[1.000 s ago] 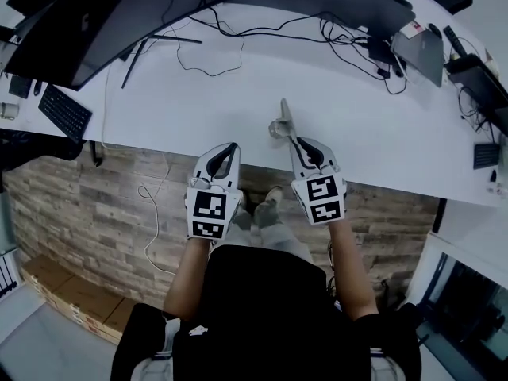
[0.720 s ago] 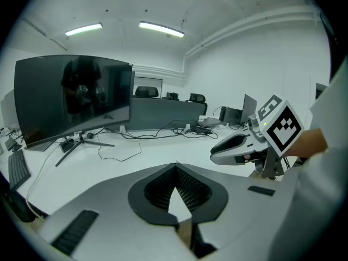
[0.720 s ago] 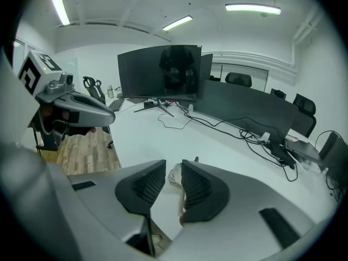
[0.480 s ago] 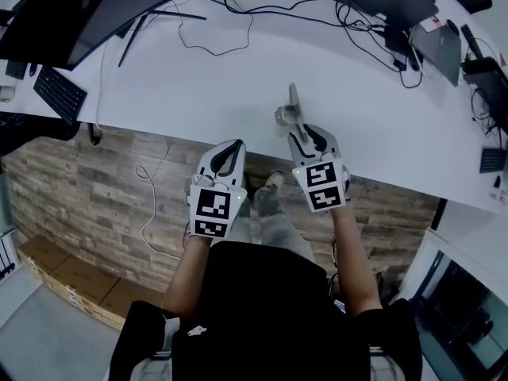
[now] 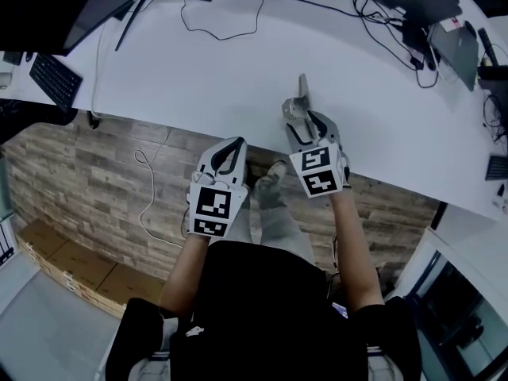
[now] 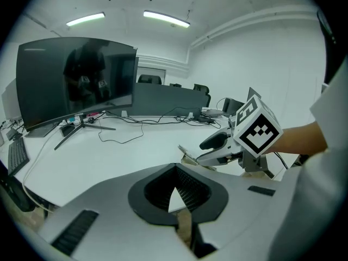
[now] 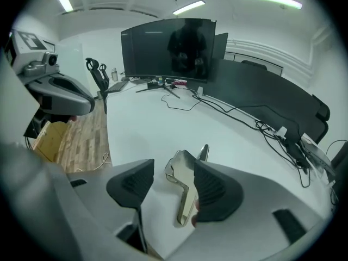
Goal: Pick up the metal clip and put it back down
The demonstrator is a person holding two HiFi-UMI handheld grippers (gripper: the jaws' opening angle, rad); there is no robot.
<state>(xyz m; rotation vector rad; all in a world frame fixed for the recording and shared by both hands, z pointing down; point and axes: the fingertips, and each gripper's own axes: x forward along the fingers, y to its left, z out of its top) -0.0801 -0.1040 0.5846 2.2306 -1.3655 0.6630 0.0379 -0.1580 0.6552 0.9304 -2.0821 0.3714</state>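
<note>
Opening my right gripper (image 7: 168, 185), I am spreading its jaws around the metal clip (image 7: 184, 192), which is lying flat on the white worktop (image 7: 163, 129) between them, close against one pad. My left gripper (image 5: 235, 143) is hovering off the worktop's edge, jaws pressed together and empty.
</note>
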